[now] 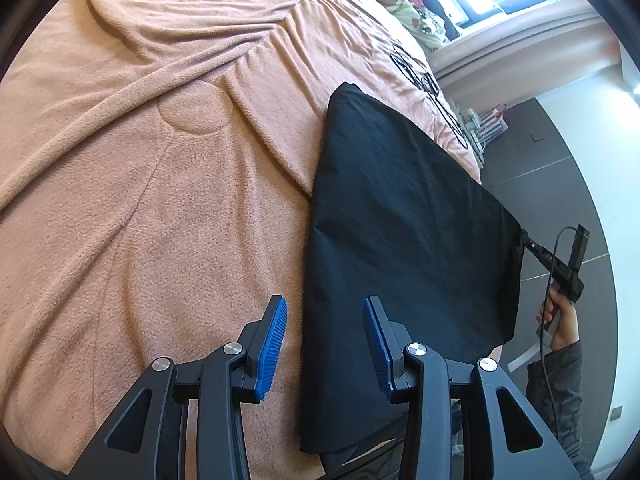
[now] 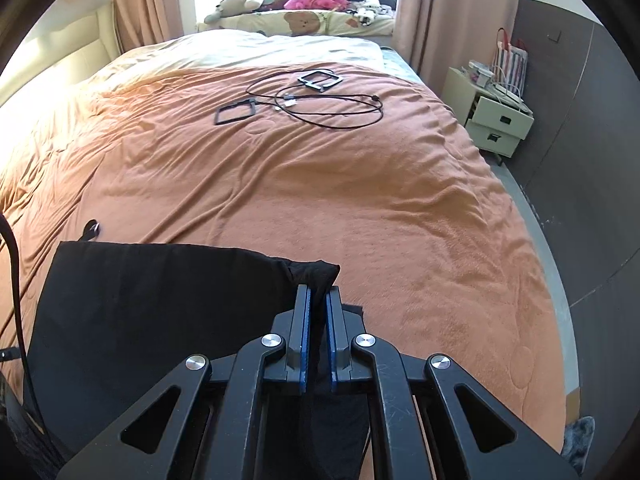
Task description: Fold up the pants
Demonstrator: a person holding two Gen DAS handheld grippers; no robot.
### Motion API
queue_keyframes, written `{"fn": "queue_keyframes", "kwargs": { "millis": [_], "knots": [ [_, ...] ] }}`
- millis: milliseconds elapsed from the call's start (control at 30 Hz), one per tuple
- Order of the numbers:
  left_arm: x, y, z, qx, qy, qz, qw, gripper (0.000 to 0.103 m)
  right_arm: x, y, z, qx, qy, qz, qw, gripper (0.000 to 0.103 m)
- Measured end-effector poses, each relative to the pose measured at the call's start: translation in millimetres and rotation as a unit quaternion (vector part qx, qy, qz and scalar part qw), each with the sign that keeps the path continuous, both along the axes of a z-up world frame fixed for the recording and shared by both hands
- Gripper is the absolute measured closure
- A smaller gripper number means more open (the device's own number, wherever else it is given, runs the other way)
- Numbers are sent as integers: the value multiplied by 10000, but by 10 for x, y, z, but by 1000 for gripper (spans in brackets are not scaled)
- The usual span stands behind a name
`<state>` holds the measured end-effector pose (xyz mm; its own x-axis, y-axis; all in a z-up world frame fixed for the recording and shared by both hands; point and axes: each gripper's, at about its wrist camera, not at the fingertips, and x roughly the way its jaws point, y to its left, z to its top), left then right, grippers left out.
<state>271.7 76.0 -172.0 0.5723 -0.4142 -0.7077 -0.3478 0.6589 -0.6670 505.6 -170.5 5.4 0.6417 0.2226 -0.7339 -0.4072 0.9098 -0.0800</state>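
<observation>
On the near edge of the bed, over its peach-orange fleece blanket [image 2: 360, 184], lie the black woven-cloth pants [image 1: 404, 216], already doubled into a broad dark panel. My right hand-held gripper [image 2: 318, 300] has its blue ribbed pads pressed together on a bunched corner of that cloth, which pokes out just past the fingertips; from the left wrist view the same right gripper [image 1: 528, 242] shows as a small black tool at the panel's far right corner, drawing the cloth taut off the mattress edge. My left hand-held gripper [image 1: 325, 322] is partly open and holds nothing; the left-hand edge of the pants runs between its pads and away from me, up the picture.

I judge that the next fold turns on this: the panel's long axis runs away from the left gripper toward the head of the bed, and the held corner lies at the right side, so the right hand is the one placed to carry cloth across, while the left is nearest the free edge.

The left view gives the panel's whole outline and the sleeve and hand behind the right tool. The right view alone shows the clamp itself, plus the black cables and two dark square frames [image 2: 236, 114] far up the bed, well apart from the pants.
</observation>
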Motion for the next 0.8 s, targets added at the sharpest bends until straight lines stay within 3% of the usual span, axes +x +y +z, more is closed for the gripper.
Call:
{"fn": "queue_keyframes", "kwargs": {
  "millis": [100, 167, 233, 300, 333, 800],
  "knots": [
    [38, -29, -7, 11, 22, -42, 10000, 61, 144, -11, -107, -349, 69, -429, 9984, 96],
    [57, -55, -8, 30, 27, -87, 10000, 61, 200, -69, -118, -274, 176, -597, 9977, 94],
    [73, -74, -15, 44, 35, -117, 9999, 61, 154, -168, -106, 90, 282, -583, 9979, 79],
    [95, -86, -26, 42, 54, -133, 9999, 61, 36, -265, -85, 192, 207, -615, 9977, 55],
    [100, -89, -35, 35, 61, -142, 9999, 61, -11, -316, -84, 232, 178, -578, 9979, 53],
    [176, -219, 10, 191, 94, -296, 9993, 61, -981, -1159, -199, 1357, 586, -848, 9854, 53]
  ]
}}
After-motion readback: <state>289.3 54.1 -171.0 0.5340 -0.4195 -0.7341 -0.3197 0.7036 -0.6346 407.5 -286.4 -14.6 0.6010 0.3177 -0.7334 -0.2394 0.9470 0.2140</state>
